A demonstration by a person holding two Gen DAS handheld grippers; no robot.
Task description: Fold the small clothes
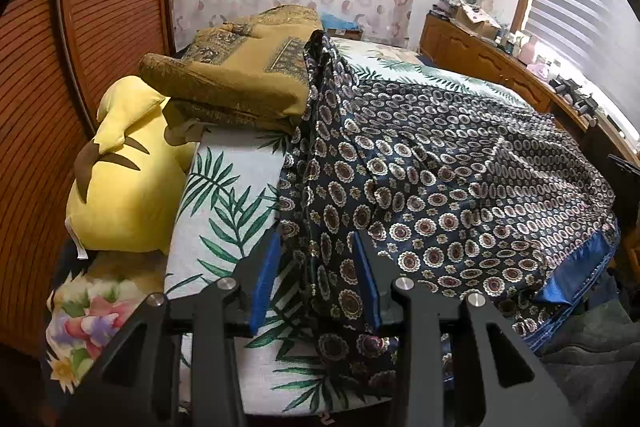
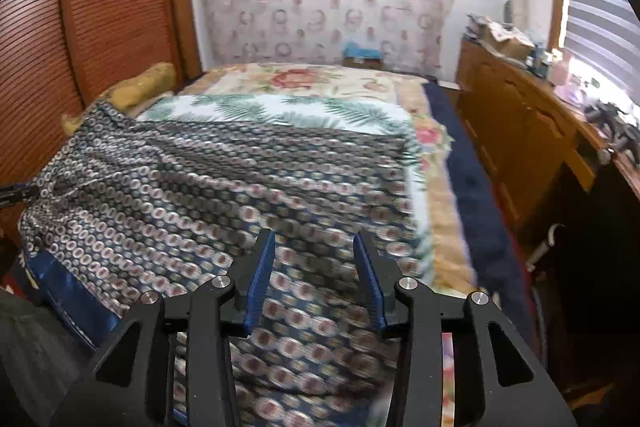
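Observation:
A dark navy garment [image 1: 432, 187] printed with round medallions lies spread over the bed, with a blue satin hem [image 1: 576, 275] at its near right corner. My left gripper [image 1: 316, 251] is open at the garment's left edge, where a bunched fold of cloth runs between the blue pads [image 1: 264, 275] without being pinched. In the right wrist view the same garment [image 2: 192, 187] fills the near bed, blurred close up. My right gripper [image 2: 314, 251] hangs open just above it, with patterned cloth showing between its fingers.
A palm-leaf sheet [image 1: 224, 195] covers the mattress. A yellow plush toy [image 1: 120, 187] and a folded mustard blanket [image 1: 240, 75] sit at the left by the louvred wooden doors [image 1: 40, 107]. A cluttered wooden dresser [image 2: 520, 115] runs along the right under the window blinds.

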